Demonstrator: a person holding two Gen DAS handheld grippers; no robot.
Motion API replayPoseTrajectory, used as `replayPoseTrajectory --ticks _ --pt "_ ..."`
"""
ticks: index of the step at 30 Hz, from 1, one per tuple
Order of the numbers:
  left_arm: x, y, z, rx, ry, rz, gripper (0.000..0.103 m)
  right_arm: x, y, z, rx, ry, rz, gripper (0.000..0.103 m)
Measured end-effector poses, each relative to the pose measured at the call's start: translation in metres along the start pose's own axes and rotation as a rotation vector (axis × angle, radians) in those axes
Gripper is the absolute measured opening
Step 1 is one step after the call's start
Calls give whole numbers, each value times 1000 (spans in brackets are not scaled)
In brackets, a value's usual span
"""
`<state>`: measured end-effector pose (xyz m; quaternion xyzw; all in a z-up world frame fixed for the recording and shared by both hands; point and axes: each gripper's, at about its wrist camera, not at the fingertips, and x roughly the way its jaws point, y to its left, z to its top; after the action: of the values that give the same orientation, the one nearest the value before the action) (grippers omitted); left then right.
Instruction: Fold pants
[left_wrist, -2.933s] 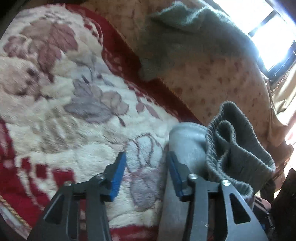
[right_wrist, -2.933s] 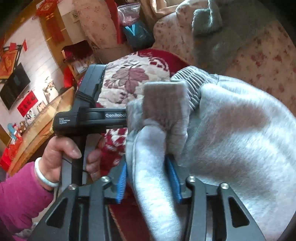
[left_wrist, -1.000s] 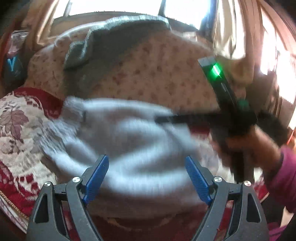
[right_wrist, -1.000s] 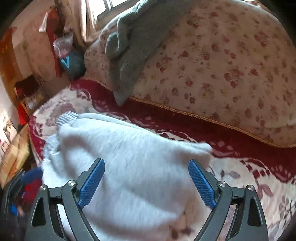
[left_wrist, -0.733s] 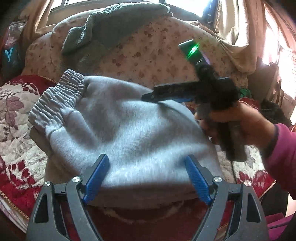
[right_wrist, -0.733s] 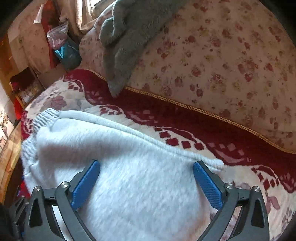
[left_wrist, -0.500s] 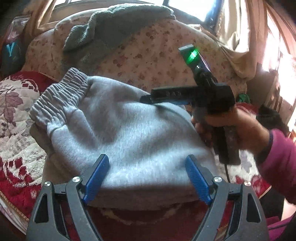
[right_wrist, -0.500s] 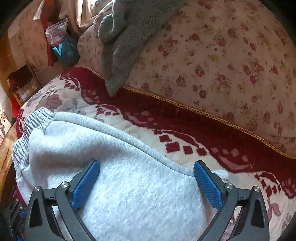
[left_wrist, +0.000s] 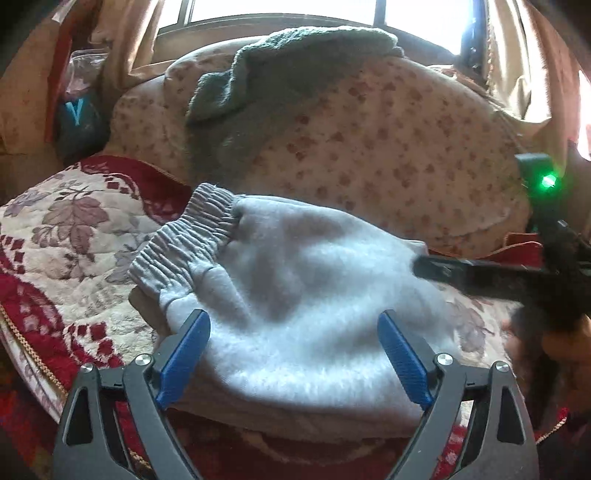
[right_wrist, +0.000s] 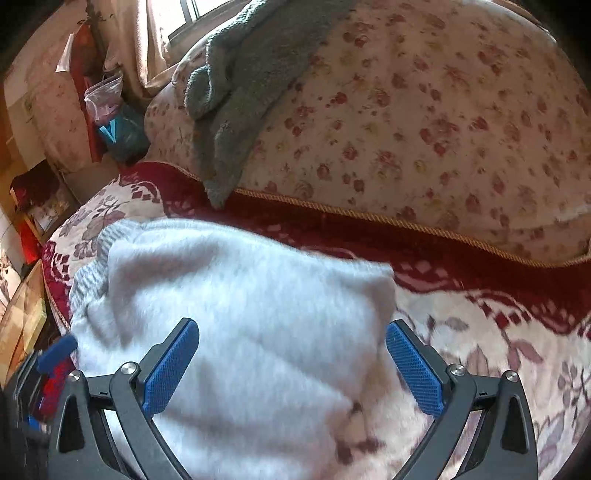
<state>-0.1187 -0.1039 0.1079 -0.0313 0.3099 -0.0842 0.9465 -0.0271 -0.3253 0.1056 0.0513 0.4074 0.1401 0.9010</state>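
Observation:
The light grey pants (left_wrist: 295, 295) lie folded in a thick bundle on the red floral blanket (left_wrist: 66, 229), with the ribbed waistband (left_wrist: 184, 236) at the left end. My left gripper (left_wrist: 293, 354) hovers over the near edge of the bundle. Its jaws are opening, and the blue pads stand on either side of the cloth without pressing it. In the right wrist view the pants (right_wrist: 240, 314) fill the lower middle. My right gripper (right_wrist: 291, 369) is open wide above them and holds nothing. In the left wrist view the right gripper (left_wrist: 480, 273) sits at the bundle's right end, held by a hand.
A floral cushion (left_wrist: 369, 155) rises behind the pants with a grey-green knit cloth (left_wrist: 280, 66) draped over its top. A window (left_wrist: 295, 11) is behind it. Bags (right_wrist: 114, 125) and clutter stand at the far left. The blanket's gold-corded edge (left_wrist: 33, 354) drops off at the near left.
The right gripper has drawn back to the right, off the top of the pants. My left jaws stand slightly wider. The folded pants stay where they lay.

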Motion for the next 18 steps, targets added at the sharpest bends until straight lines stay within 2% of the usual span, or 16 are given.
replayPoseTrajectory --ticks 5,18 --pt "1 -1 1 3 -1 21 91 -7 -10 -20 34 28 17 103" --pt "2 10 10 -8 -7 54 91 -12 -29 -45 180 96 144 103"
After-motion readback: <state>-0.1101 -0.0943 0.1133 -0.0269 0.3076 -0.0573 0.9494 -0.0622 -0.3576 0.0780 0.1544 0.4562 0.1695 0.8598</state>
